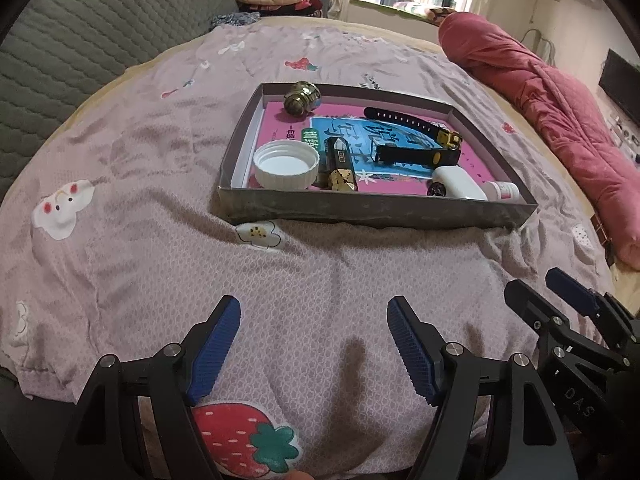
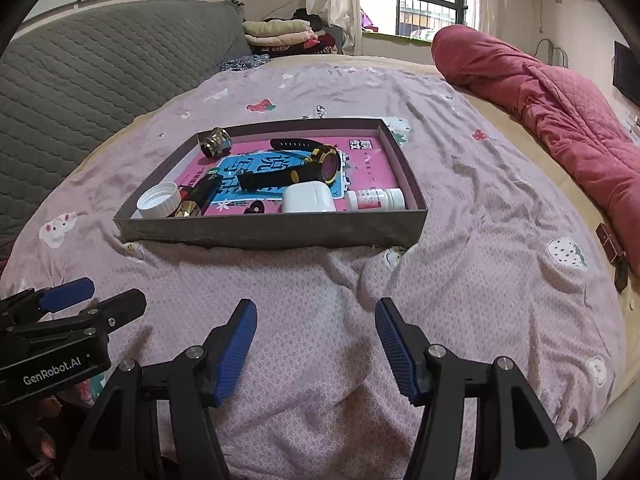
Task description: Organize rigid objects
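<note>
A shallow grey box (image 1: 372, 208) (image 2: 272, 232) sits on the bed ahead of both grippers. In it lie a white cap (image 1: 286, 165) (image 2: 159, 200), a black and gold lighter (image 1: 340, 166) (image 2: 196, 198), a brass knob (image 1: 302, 98) (image 2: 216, 142), a black and yellow watch (image 1: 416, 136) (image 2: 304, 168), a white case (image 1: 458, 182) (image 2: 309, 197) and a small white bottle (image 1: 504, 191) (image 2: 376, 199). My left gripper (image 1: 314, 312) (image 2: 92, 292) is open and empty, above the sheet in front of the box. My right gripper (image 2: 316, 312) (image 1: 536, 284) is open and empty beside it.
A pink patterned sheet (image 1: 140, 200) (image 2: 500, 240) covers the bed. A rolled red quilt (image 1: 560, 120) (image 2: 560, 112) lies along the right. A grey quilted headboard (image 1: 80, 40) (image 2: 100, 68) stands at left. Small dark objects (image 2: 612, 246) lie at the right edge.
</note>
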Demonstrator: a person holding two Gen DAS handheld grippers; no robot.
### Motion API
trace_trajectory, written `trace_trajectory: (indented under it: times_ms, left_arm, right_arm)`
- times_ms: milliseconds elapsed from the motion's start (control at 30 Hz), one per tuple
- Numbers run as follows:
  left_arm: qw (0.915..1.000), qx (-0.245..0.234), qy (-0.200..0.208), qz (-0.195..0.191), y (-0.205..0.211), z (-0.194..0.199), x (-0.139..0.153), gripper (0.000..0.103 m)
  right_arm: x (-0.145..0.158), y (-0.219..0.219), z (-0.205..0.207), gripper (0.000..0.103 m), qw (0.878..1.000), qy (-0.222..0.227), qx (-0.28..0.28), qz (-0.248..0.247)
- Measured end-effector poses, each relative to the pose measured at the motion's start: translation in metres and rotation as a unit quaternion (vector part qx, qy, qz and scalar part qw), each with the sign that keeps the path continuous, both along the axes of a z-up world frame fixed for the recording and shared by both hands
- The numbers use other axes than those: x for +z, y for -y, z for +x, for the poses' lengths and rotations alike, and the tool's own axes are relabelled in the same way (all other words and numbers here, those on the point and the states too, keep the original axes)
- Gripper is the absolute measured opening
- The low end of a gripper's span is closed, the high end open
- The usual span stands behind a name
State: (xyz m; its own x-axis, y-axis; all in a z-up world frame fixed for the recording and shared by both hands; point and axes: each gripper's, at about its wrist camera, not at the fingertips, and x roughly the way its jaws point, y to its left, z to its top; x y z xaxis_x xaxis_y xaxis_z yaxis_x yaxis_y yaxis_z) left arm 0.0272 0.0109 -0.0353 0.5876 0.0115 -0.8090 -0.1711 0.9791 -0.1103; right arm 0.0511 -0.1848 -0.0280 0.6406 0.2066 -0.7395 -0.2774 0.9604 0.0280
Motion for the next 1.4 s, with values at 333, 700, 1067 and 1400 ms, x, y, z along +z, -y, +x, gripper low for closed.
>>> trace_trajectory:
  times_ms: [333, 700, 1067, 1400]
  left_arm:
    - [0.9999, 0.003, -0.01, -0.001, -0.0013, 0.0044, -0.0063, 0.077]
    - [1.0, -0.001, -0.006, 0.005, 0.0003, 0.0039, -0.0055, 0.077]
    - [1.0, 0.002, -0.007, 0.005, -0.0014, 0.0041, -0.0057, 0.077]
    - [1.0, 0.003, -0.008, 0.004, -0.0011, 0.0035, -0.0049, 0.077]
  right_arm:
    - [-0.003, 0.0012, 0.0029, 0.061, 1.0, -0.007, -0.005, -0.002]
    - [-0.0017, -0.0009, 0.0029, 0.061, 1.0, -0.006, -0.002, -0.001]
    - [-0.0006, -0.0021, 0.0021, 0.061, 1.0, -0.001, -0.003, -0.007]
    - [-0.0011, -0.0032, 0.0012, 0.061, 1.0, -0.003, 0.001, -0.008]
